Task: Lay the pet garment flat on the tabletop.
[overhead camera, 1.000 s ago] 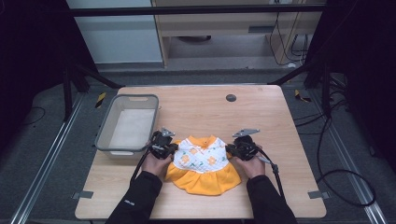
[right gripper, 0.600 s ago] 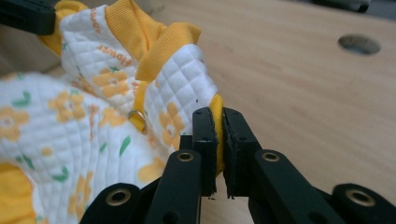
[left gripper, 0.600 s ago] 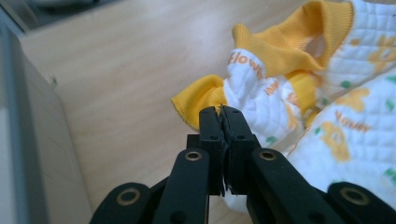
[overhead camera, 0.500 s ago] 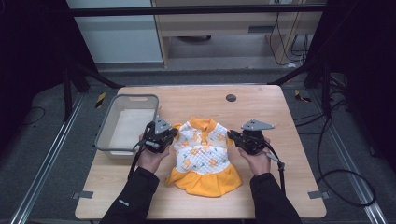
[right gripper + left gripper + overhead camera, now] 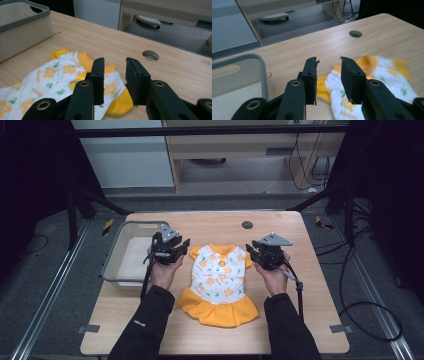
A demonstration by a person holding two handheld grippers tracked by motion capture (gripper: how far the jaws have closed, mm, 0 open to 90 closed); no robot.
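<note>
Dress (image 5: 220, 282) lying flat around the middle of the table (image 5: 310, 320), collar toward the far edge, skirt toward the near edge. Soft white knit top with orange flower print, orange collar and sleeve trim, plain orange ruffled skirt, a bit wavy at the hem. Left gripper (image 5: 176, 251) just beside the left sleeve, jaws spread after just opening, nothing between them. Right gripper (image 5: 258, 254) just beside the right sleeve, same deal: matte black jaws parted after opening, empty. Grey plastic bin (image 5: 116, 251) with rounded corners by the left edge. Light woodgrain top, round cable hole (image 5: 247, 225) near the far edge.
</note>
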